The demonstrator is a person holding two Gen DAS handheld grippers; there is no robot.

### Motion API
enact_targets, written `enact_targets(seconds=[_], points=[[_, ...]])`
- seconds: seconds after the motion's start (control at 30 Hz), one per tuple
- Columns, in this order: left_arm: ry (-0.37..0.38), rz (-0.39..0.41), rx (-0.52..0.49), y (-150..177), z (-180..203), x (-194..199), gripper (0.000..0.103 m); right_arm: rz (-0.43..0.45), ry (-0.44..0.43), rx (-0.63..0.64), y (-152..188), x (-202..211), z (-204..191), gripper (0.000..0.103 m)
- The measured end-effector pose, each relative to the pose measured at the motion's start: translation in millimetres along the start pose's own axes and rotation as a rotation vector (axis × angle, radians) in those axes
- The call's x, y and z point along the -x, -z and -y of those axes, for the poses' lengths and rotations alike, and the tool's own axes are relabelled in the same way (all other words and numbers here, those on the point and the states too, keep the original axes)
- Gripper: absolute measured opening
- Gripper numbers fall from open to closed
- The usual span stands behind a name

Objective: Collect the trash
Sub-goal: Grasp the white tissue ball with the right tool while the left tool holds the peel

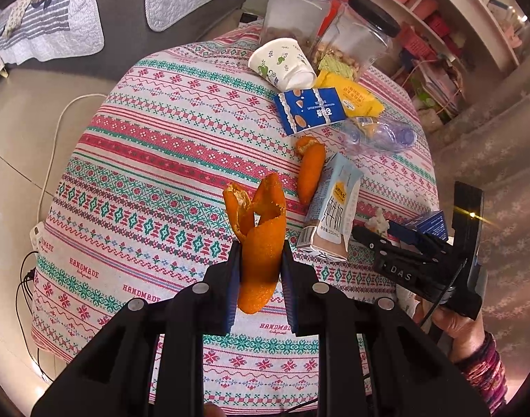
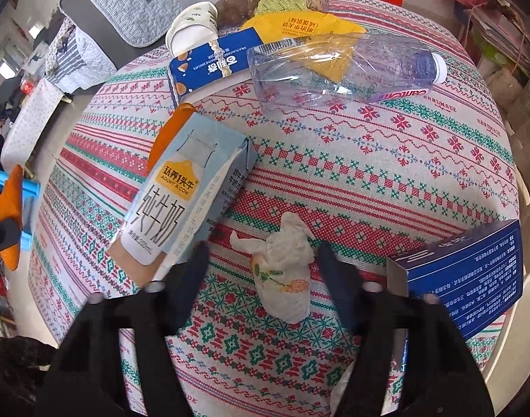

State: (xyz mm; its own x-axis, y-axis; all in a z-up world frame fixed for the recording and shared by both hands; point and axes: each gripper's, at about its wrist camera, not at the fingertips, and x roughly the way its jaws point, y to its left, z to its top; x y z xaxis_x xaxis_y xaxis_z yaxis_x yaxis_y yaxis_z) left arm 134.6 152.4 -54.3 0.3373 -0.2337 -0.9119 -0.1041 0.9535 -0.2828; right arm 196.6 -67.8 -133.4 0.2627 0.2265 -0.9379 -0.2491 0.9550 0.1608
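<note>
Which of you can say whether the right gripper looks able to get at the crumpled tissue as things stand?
Probably yes. The right gripper is open with its jaws on either side of the crumpled tissue, nothing between them. The milk carton and blue box flank it closely.

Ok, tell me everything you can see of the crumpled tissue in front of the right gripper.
The crumpled tissue is a white paper wad with a faint printed flower in yellow, green and orange. It is twisted, with a loose tail toward the milk carton, and lies on the patterned tablecloth between the open fingers of the right gripper, apparently untouched.
</note>
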Motion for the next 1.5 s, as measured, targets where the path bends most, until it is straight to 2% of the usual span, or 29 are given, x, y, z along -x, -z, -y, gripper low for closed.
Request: enact_targets(seconds=[0.07, 0.17, 0.33, 0.77, 0.97, 1.3, 1.5], points=[[-0.001, 0.000, 0.005, -0.7, -0.6, -0.4, 0.022, 0.005, -0.012, -0.004, 0.7, -0.8, 1.2, 0.037], [-0.005, -0.001, 0.012, -1.8, -1.8, -2.1, 0.022, 0.008, -0.033, -0.019, 1.2, 0.2, 2.5, 0.029], [-0.002, 0.006, 0.025, -4.6, -1.9, -3.4, 0.022, 0.056, -0.045, -0.033, 2.9, 12.6, 3.1, 0.028], [0.047, 0.072, 0.008, -6.1, 20.9, 5.4, 0.022, 0.220, -0.072, -0.026, 8.1, 81.7, 8.0, 0.028], [0.080, 0.127, -0.027, -6.4, 44.9, 11.9, 0.022, 0.326, -0.006, -0.039, 16.9, 111.5, 17.9, 0.029], [0.137, 0.241, -0.110, -0.7, 97.2, 23.2, 0.022, 0.478, 0.113, -0.122, 39.5, 152.5, 56.2, 0.029], [0.194, 0.261, -0.158, 2.0, 133.0, 21.5, 0.022, 0.552, 0.200, -0.204, 60.1, 174.2, 84.6, 0.029]])
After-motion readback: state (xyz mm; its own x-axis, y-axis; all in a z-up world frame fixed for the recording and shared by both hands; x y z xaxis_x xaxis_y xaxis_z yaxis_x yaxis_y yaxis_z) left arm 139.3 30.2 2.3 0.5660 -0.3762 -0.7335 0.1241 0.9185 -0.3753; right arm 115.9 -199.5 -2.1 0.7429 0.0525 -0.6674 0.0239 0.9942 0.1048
